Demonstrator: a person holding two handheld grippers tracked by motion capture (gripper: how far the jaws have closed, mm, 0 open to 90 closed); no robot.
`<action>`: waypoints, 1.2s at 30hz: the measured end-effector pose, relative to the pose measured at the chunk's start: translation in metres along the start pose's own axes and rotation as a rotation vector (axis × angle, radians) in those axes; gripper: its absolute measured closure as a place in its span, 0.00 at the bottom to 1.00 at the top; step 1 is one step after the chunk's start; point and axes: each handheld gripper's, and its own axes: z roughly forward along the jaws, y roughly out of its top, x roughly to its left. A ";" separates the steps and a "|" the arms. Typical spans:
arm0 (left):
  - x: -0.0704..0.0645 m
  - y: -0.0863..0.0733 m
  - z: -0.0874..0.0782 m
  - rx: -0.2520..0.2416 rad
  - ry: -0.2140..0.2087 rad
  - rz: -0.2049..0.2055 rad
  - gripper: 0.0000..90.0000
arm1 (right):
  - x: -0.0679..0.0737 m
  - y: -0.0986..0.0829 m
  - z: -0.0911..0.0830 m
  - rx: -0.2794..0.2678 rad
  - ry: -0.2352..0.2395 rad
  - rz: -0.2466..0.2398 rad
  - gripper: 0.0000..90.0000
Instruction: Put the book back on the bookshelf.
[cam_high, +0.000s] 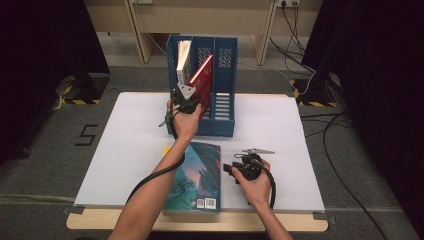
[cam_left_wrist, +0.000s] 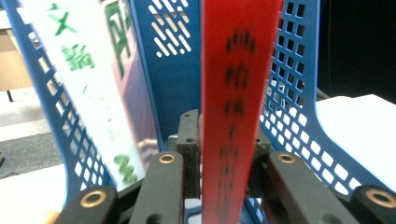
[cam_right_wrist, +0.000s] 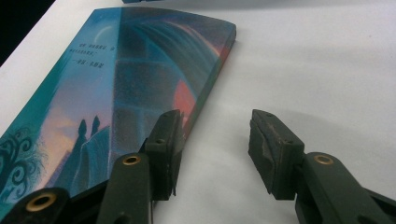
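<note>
A blue file rack (cam_high: 220, 85) stands at the back of the white table (cam_high: 280, 130). In its left slot leans a white book (cam_high: 183, 60) with green lettering (cam_left_wrist: 84, 79). My left gripper (cam_high: 187, 98) is shut on the spine of a red book (cam_high: 201, 75), held upright and tilted inside the same slot (cam_left_wrist: 233, 107). A teal illustrated book (cam_high: 197, 177) lies flat near the front edge. My right gripper (cam_high: 231, 170) is open and low over the table just right of that teal book (cam_right_wrist: 116, 107); its left jaw overlaps the book's edge, nothing between the jaws.
The rack (cam_left_wrist: 294, 121) has two more slots to the right, with nothing seen in them. Black curtains flank the table, and cables (cam_high: 320, 75) run over the floor at the right. Bare white tabletop (cam_right_wrist: 317, 65) stretches right of the teal book.
</note>
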 end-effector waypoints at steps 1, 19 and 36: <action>0.000 -0.001 -0.003 -0.002 0.000 -0.003 0.83 | 0.000 0.000 0.000 0.002 -0.002 0.000 0.60; -0.006 0.006 0.004 -0.021 -0.004 -0.025 0.87 | 0.002 0.000 0.000 -0.001 0.000 -0.003 0.60; 0.001 0.010 0.009 -0.048 -0.043 -0.034 0.85 | 0.001 -0.001 0.001 0.011 0.000 -0.005 0.60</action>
